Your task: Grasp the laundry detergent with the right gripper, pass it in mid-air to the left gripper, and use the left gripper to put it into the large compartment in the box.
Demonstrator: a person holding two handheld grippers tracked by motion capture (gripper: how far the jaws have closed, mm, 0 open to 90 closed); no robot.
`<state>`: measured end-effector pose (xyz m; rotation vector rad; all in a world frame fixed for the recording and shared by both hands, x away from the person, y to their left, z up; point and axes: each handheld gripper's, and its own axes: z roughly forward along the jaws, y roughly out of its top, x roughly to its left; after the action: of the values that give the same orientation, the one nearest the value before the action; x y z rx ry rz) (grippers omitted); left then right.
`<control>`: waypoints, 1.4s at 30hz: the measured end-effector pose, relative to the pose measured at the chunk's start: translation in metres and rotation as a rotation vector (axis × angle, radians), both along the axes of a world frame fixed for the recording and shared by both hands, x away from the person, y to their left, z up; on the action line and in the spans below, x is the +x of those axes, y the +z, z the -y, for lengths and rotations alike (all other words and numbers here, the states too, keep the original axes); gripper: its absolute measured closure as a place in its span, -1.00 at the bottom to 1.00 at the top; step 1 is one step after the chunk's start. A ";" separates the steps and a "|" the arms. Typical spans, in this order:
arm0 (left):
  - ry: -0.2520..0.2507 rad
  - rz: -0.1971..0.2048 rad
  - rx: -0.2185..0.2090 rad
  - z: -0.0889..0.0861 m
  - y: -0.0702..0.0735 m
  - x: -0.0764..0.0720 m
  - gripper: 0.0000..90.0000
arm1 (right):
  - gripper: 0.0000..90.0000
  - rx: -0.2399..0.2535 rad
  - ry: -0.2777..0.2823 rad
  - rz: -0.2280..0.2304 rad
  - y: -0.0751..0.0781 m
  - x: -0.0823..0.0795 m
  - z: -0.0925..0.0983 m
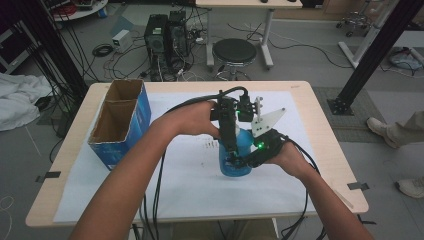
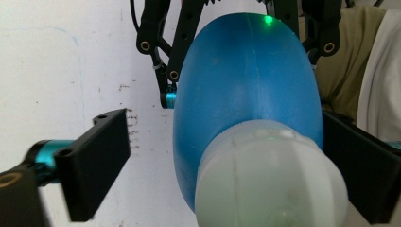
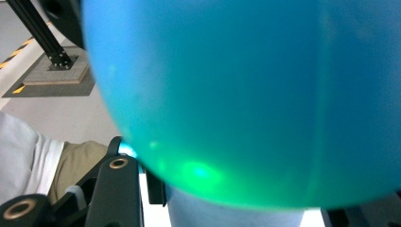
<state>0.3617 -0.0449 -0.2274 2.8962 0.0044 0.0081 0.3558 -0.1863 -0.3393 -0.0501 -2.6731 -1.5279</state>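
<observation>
Your right gripper [image 1: 239, 161] is clamping the upright blue bottle [image 1: 235, 155], cap up; your left gripper [image 2: 222, 156] is straddling the white cap [image 2: 269, 179] from above, jaws apart.

Both forearms are bare, no sleeves. In the gripper views you catch khaki trousers and a white shirt. The left gripper [image 1: 231, 152] and right gripper [image 1: 239, 161] are black, linkage-style with brass-ringed pivot holes and teal metal bits near the jaws. Black cables trail off both, a green light glows on the right one, and there's a grey three-cornered plate [image 1: 266, 121] on top.
</observation>
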 end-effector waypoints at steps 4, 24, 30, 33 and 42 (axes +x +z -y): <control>0.001 -0.003 0.003 0.001 -0.002 0.000 -0.70 | 0.00 0.007 -0.003 0.000 0.000 0.000 0.001; -0.025 0.008 -0.018 0.001 0.001 -0.003 -0.40 | 0.00 0.008 -0.001 0.006 0.001 0.000 0.001; -0.033 0.002 -0.017 0.001 0.001 -0.004 -0.30 | 0.00 0.008 -0.001 0.006 0.000 0.001 0.001; -0.038 0.002 -0.020 0.001 0.002 -0.004 -0.28 | 0.00 0.008 0.001 0.008 0.000 0.001 0.000; -0.050 -0.007 -0.017 0.001 0.002 -0.005 -0.17 | 0.00 0.009 0.003 0.006 0.000 0.001 0.000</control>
<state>0.3566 -0.0459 -0.2255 2.8789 -0.0659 -0.0103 0.3567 -0.1866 -0.3394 -0.0410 -2.6698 -1.5418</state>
